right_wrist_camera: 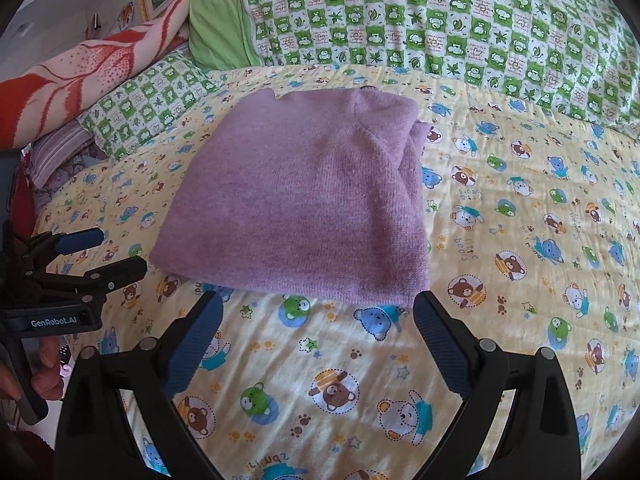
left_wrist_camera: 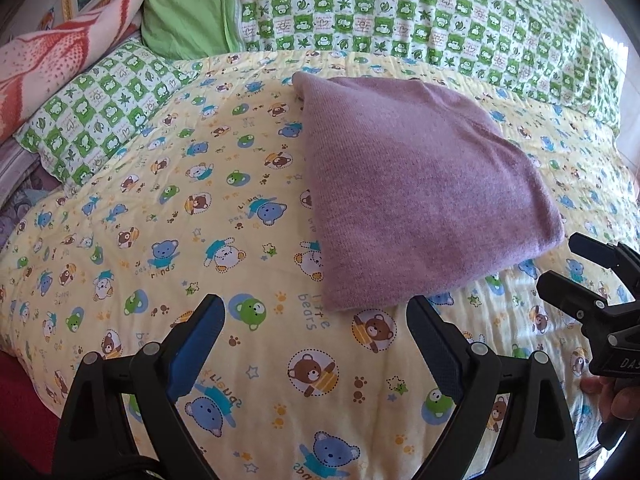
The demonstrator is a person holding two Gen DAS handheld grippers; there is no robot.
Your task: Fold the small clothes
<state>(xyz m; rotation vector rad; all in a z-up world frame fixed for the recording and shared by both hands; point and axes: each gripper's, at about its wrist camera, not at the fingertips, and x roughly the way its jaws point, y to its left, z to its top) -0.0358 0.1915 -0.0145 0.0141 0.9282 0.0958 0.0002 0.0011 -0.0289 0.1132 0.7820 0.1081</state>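
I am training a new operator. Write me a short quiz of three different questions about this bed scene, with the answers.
1. True or false: the left gripper is shut on the purple knitted garment.
2. Which fabric lies directly under the garment? A. bear-print sheet B. green checked quilt C. red patterned blanket
3. Fill in: the right gripper has its jaws ____.

Key: 1 false; 2 A; 3 open.

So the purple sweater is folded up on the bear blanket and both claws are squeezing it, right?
Not quite. The purple sweater is folded on the bear blanket, but both wrist views show the left claw and right claw open, holding nothing.
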